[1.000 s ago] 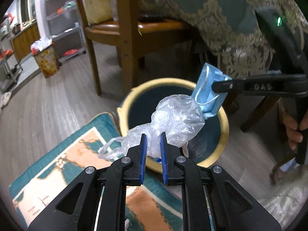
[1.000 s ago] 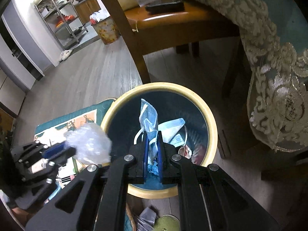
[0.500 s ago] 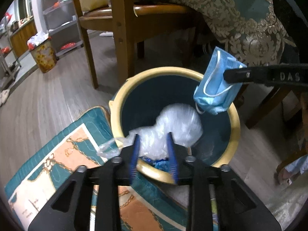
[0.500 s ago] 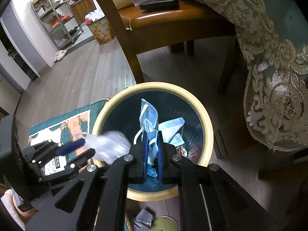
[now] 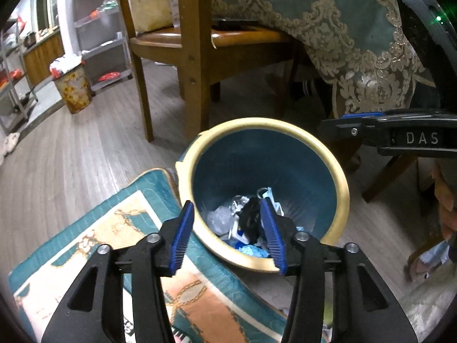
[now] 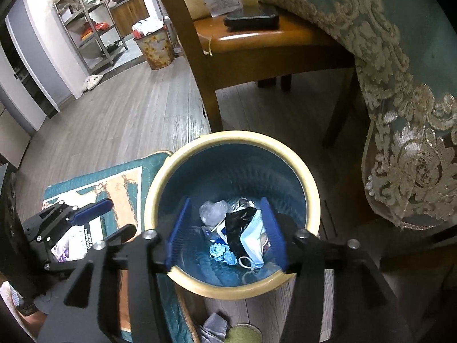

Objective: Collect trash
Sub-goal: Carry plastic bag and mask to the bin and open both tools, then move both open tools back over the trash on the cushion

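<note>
A teal bin with a yellow rim (image 5: 262, 123) (image 6: 234, 135) stands on the floor under both grippers. Inside lie a clear plastic bag (image 5: 220, 220) (image 6: 214, 211), a blue face mask (image 6: 252, 243), a black wrapper (image 6: 238, 225) and other scraps. My left gripper (image 5: 227, 233) (image 6: 114, 217) hovers over the near-left rim, its jaws opening with nothing between them. My right gripper (image 6: 225, 231) (image 5: 328, 125) hangs over the bin, jaws also opening and empty. The trash seen between the pads lies far below, in the bin.
A wooden chair (image 5: 194, 57) with a dark phone (image 6: 251, 20) on its seat stands behind the bin. A lace-edged tablecloth (image 6: 400, 114) hangs at the right. A patterned rug (image 5: 100, 243) lies left of the bin. Scraps (image 6: 217, 325) lie on the floor nearby. A second, full bin (image 5: 72, 85) stands far back.
Both grippers went from shut to open. The plastic bag left the left gripper and the mask left the right one; both now lie in the bin.
</note>
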`<move>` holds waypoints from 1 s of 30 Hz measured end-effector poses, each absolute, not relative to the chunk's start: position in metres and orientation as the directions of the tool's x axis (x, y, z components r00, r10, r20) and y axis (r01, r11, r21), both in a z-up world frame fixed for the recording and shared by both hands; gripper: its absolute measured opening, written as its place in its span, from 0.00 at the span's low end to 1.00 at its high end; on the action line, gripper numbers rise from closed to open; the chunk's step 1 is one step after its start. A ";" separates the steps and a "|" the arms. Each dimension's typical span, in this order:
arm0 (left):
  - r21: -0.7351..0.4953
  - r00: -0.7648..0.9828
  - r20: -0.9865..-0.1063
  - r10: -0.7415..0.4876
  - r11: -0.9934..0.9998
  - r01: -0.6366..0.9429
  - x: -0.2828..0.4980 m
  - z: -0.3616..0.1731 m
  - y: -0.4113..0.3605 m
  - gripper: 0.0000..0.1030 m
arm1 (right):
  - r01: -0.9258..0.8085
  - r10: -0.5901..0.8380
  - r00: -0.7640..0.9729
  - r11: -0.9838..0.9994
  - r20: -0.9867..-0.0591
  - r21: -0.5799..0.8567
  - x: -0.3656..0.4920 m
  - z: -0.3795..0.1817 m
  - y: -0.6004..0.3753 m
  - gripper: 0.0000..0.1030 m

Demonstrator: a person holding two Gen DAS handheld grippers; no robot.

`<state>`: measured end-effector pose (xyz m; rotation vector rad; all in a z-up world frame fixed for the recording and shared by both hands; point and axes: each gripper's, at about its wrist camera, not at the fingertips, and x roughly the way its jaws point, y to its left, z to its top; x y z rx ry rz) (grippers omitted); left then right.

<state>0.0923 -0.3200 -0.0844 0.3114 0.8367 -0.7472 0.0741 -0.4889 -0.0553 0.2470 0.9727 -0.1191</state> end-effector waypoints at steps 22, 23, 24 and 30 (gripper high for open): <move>0.028 0.566 -0.709 -0.420 0.786 0.618 0.068 -0.037 -0.231 0.74 | 0.169 -0.012 0.632 0.978 -0.775 0.123 0.060 -0.006 -0.434 0.94; 0.029 0.571 -0.707 -0.417 0.790 0.613 0.067 -0.035 -0.226 0.74 | 0.165 -0.011 0.632 0.979 -0.775 0.121 0.060 -0.005 -0.430 0.94; 0.031 0.575 -0.706 -0.414 0.793 0.609 0.066 -0.034 -0.222 0.74 | 0.160 -0.009 0.632 0.980 -0.775 0.120 0.060 -0.005 -0.426 0.94; 0.047 0.605 -0.695 -0.388 0.815 0.577 0.061 -0.025 -0.194 0.75 | 0.142 0.003 0.632 0.983 -0.775 0.119 0.064 -0.005 -0.402 0.94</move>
